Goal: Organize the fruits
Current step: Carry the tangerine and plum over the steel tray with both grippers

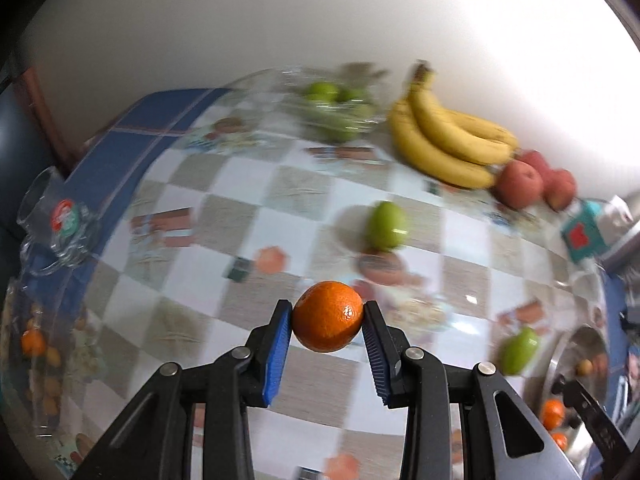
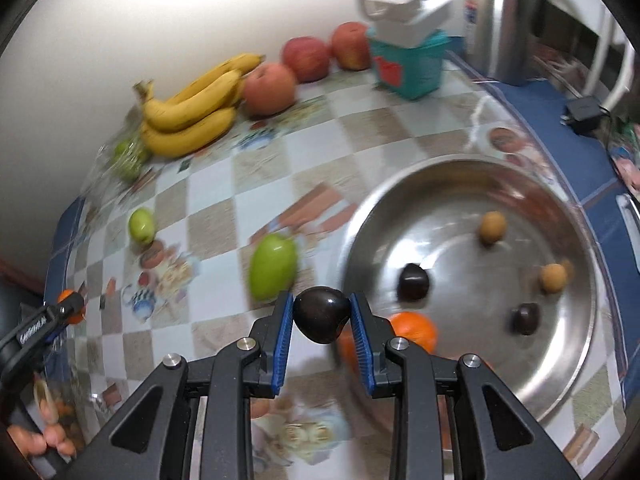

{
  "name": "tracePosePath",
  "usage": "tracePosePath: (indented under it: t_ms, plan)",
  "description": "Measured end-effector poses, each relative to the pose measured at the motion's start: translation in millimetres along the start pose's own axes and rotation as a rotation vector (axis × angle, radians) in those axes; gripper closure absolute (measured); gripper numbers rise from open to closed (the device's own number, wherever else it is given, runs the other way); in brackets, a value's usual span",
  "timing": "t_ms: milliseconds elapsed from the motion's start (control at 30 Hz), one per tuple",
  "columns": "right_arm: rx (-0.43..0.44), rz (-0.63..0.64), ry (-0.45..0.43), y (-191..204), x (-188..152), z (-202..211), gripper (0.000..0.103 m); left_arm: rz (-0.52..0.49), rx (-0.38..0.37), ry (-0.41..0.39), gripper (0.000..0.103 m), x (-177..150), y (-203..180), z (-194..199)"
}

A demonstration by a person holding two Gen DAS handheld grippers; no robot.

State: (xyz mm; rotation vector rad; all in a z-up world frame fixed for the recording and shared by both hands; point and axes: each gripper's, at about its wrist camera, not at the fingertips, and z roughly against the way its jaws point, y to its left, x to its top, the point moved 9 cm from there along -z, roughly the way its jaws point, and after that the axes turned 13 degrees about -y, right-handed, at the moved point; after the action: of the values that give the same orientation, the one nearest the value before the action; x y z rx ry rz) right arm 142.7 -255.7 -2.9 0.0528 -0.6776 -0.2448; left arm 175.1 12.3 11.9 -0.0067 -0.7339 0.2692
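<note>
Two grippers are loaded: my left gripper [image 1: 327,316] is clamped on an orange [image 1: 327,315], held above the checkered table [image 1: 240,216]; my right gripper [image 2: 322,314] is clamped on a dark plum [image 2: 322,314], held over the table just left of the steel bowl [image 2: 568,380]; the bowl lies to the right of both grippers and the right one is far nearer, at its rim; the bowl already holds two plums, two small tan fruits and an orange [image 2: 414,330]; I judge sorting is part done; loose green fruits [image 2: 274,266] lie ahead of the right gripper; bananas [image 1: 448,136] and apples [image 1: 520,184] sit by the wall.
</note>
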Motion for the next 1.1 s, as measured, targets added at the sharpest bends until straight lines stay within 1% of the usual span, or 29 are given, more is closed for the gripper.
tracePosePath:
  t_ms: [167, 267, 367, 533, 600, 667, 700, 767, 833, 967, 1100]
  plan:
    - [-0.052, -0.087, -0.033, -42.1, 11.6, 10.2, 0.073, -0.077, -0.074, -0.01, 0.065, -7.4, -50.1, 12.0]
    - [-0.079, -0.146, -0.047, -68.0, 16.9, 16.0, 0.073, -0.106, -0.13, -0.003, 0.065, -12.5, -76.7, 18.1]
    - [-0.1, -0.199, -0.059, -91.8, 21.2, 20.8, 0.073, -0.181, -0.143, -0.01, 0.065, -20.1, -105.2, 24.3]
    - [-0.127, -0.269, -0.08, -123.3, 27.0, 25.9, 0.073, -0.276, -0.22, -0.004, 0.065, -37.3, -156.1, 35.5]
    - [-0.133, -0.294, -0.085, -135.5, 28.3, 27.5, 0.073, -0.304, -0.262, 0.008, 0.065, -46.2, -175.9, 39.0]
    - [-0.138, -0.308, -0.085, -143.3, 28.8, 27.4, 0.073, -0.321, -0.313, 0.029, 0.065, -56.4, -195.4, 42.4]
    - [-0.139, -0.315, -0.084, -146.1, 28.9, 26.7, 0.073, -0.333, -0.327, 0.038, 0.065, -60.9, -203.8, 42.8]
    - [-0.138, -0.318, -0.082, -149.1, 28.8, 25.5, 0.073, -0.38, -0.326, 0.036, 0.065, -69.4, -219.6, 42.6]
    - [-0.14, -0.312, -0.078, -150.3, 28.8, 22.9, 0.073, -0.404, -0.341, 0.044, 0.065, -77.2, -231.0, 41.6]
    - [-0.13, -0.304, -0.053, -149.0, 24.0, 13.9, 0.073, -0.417, -0.382, 0.072, 0.064, -90.9, -246.6, 37.8]
    - [-0.127, -0.293, -0.027, -146.4, 17.7, 3.8, 0.072, -0.419, -0.393, 0.093, 0.064, -99.2, -251.5, 27.6]
